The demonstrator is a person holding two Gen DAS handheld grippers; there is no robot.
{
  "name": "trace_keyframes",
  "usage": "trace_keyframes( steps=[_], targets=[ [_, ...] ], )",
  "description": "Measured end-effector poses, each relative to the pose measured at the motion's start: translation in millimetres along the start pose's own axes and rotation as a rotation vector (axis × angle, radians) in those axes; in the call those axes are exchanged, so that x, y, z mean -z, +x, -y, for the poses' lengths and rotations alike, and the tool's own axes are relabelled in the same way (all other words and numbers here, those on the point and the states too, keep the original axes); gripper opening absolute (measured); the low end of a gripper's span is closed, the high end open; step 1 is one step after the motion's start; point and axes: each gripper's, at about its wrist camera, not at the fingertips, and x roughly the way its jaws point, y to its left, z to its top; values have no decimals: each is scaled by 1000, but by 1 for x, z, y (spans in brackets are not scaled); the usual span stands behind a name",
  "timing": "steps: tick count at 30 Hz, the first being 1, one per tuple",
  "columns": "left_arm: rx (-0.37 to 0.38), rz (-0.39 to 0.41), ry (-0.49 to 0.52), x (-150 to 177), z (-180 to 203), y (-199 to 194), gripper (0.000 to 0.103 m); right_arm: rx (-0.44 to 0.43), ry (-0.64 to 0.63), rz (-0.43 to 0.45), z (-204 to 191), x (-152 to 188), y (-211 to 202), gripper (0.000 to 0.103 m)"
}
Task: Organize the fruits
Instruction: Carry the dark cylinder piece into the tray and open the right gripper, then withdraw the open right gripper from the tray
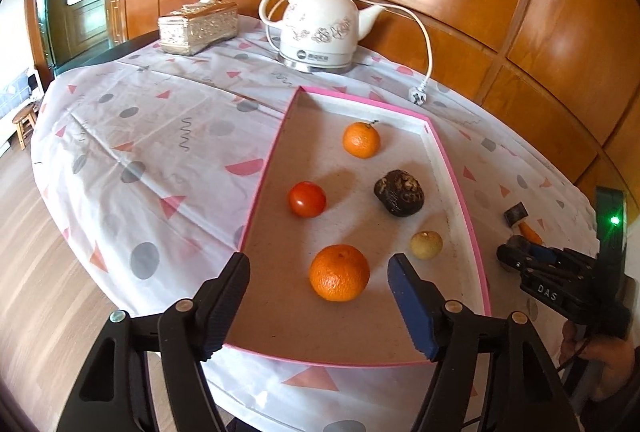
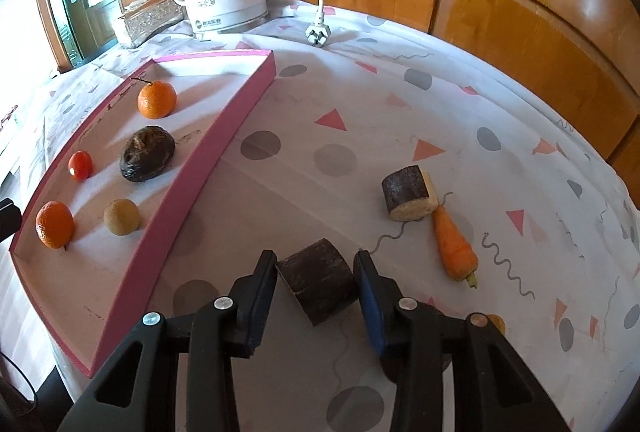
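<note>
Nearby, carrot (image 2: 455, 249) and log chunk (image 2: 408, 196) flank right tongs (image 2: 316, 272).

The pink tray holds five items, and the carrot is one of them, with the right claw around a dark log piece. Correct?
Not quite. The carrot lies on the tablecloth outside the pink tray, as the right wrist view shows. The right claw does bracket the dark log piece.
</note>
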Motion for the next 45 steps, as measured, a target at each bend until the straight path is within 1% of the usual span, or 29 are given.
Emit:
trace_keyframes(
  steps=[3,7,10,14,15,19,23,25,26,28,32,35,40,45],
  targets=[
    [-9,-3,-13,1,-4,0,74,3,-7,33,-5,1,-12,40],
    [-10,-1,-32,2,-9,-1,74,-32,9,78,-12,-1,-34,40],
    [-15,7,-42,2,-11,-2,74,-102,14,103,-21,-5,-50,40],
    [-17,10,-53,2,-14,-4,74,-184,-27,123,-46,-10,-63,40],
    [-17,12,-56,3,-15,-4,74,-218,-26,127,-53,-11,-65,40],
    [-21,24,-75,3,-20,-8,74,-312,-32,97,-77,-14,-62,40],
    [-28,27,-86,3,-24,-9,74,-330,-68,59,-100,-14,-54,41],
    [-30,21,-87,4,-25,-7,74,-325,-70,49,-104,-12,-50,42],
    [-30,20,-86,4,-24,-7,74,-314,-69,51,-105,-10,-50,44],
    [-30,22,-82,5,-23,-7,74,-298,-72,58,-105,-8,-50,47],
    [-29,23,-76,5,-21,-7,74,-278,-42,83,-96,-4,-57,47],
    [-31,30,-68,5,-20,-9,74,-246,-6,107,-85,1,-64,47],
    [-27,50,-50,5,-16,-14,74,-161,34,140,-65,17,-76,48],
    [-21,53,-27,5,-10,-16,74,-35,71,173,-41,36,-86,48]
  ],
)
